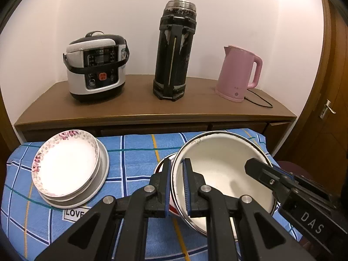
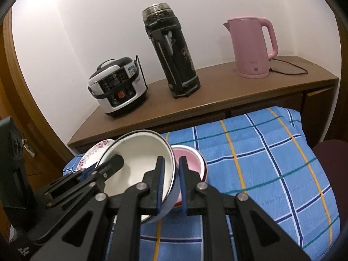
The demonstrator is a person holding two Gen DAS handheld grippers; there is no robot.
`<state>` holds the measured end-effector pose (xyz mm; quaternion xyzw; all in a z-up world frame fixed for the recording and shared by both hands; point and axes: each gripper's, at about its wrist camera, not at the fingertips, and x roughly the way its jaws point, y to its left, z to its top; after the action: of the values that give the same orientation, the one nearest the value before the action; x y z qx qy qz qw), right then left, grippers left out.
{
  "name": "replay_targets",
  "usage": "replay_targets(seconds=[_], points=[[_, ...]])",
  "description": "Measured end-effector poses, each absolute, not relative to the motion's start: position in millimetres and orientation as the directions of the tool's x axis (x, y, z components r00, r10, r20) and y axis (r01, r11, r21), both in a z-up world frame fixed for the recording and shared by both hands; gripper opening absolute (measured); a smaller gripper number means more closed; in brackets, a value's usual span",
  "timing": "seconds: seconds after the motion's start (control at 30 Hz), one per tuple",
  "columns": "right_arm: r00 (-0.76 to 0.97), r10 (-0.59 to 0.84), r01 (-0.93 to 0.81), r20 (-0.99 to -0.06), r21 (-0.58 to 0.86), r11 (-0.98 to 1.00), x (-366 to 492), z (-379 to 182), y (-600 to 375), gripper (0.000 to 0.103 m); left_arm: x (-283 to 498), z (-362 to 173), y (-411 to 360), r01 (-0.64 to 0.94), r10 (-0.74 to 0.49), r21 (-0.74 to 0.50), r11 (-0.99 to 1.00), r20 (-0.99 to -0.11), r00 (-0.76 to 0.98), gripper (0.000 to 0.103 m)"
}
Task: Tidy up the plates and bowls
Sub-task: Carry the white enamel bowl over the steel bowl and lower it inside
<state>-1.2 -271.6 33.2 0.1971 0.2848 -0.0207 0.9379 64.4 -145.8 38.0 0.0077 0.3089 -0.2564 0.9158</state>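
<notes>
Left gripper point(image 1: 176, 187) pinching near-left rim of white enamel bowl point(image 1: 221, 167); right gripper point(image 2: 171, 184) pinching opposite rim. Bowl tilted, mouth toward camera, above pink bowl point(image 2: 191, 161) (seen clearly in right view only). Blue checked cloth point(image 1: 134, 152) below; plate stack point(image 1: 69, 167) at left. Wooden worktop point(image 1: 141, 104) behind: rice cooker point(image 1: 96, 67), black flask point(image 1: 174, 52), pink kettle point(image 1: 239, 74), white wall. Door handle point(image 1: 326, 108) in left view.

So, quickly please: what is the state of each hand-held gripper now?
Left hand-held gripper: shut on the rim of the large white bowl.
Right hand-held gripper: shut on the same bowl's opposite rim.
</notes>
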Motion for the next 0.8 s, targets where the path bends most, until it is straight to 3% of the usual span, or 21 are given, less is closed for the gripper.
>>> replay_targets(seconds=[0.8], points=[[0.799,0.051,0.188,-0.599,0.329,0.925,41,16,-287,0.013,109,17,-166,0.465,-0.457,-0.166,0.87,-0.627,0.631,0.013]])
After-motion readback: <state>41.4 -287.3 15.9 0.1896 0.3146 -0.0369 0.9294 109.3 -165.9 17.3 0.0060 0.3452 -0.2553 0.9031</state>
